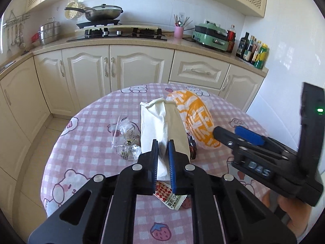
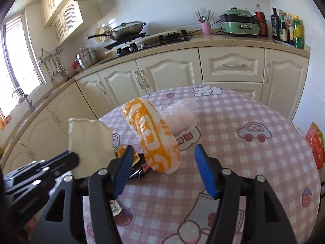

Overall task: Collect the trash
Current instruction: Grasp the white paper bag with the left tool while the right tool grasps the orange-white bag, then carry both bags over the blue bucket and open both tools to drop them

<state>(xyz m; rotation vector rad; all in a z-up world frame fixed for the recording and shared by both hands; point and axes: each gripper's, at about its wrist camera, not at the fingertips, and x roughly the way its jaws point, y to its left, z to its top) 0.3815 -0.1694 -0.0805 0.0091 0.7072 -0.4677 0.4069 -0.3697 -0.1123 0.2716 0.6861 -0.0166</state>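
Note:
My left gripper [image 1: 162,142] is shut on a white paper bag [image 1: 160,122] and holds it above the round table [image 1: 87,156]; the bag also shows in the right wrist view [image 2: 91,140]. My right gripper [image 2: 162,152] is open and empty, just in front of an orange-and-white plastic bag [image 2: 152,138], which also shows in the left wrist view [image 1: 199,120]. A dark snack wrapper [image 2: 140,169] lies by the right gripper's left finger. Clear crumpled wrappers [image 1: 127,140] lie left of the paper bag. A red-checked sachet [image 1: 168,197] lies under the left gripper.
A pale pink plastic bag [image 2: 182,116] lies behind the orange one. The table has a pink checked cloth. Cream kitchen cabinets [image 1: 113,69] and a counter with a stove, pans and bottles stand behind. An orange packet [image 2: 315,144] is off the table's right edge.

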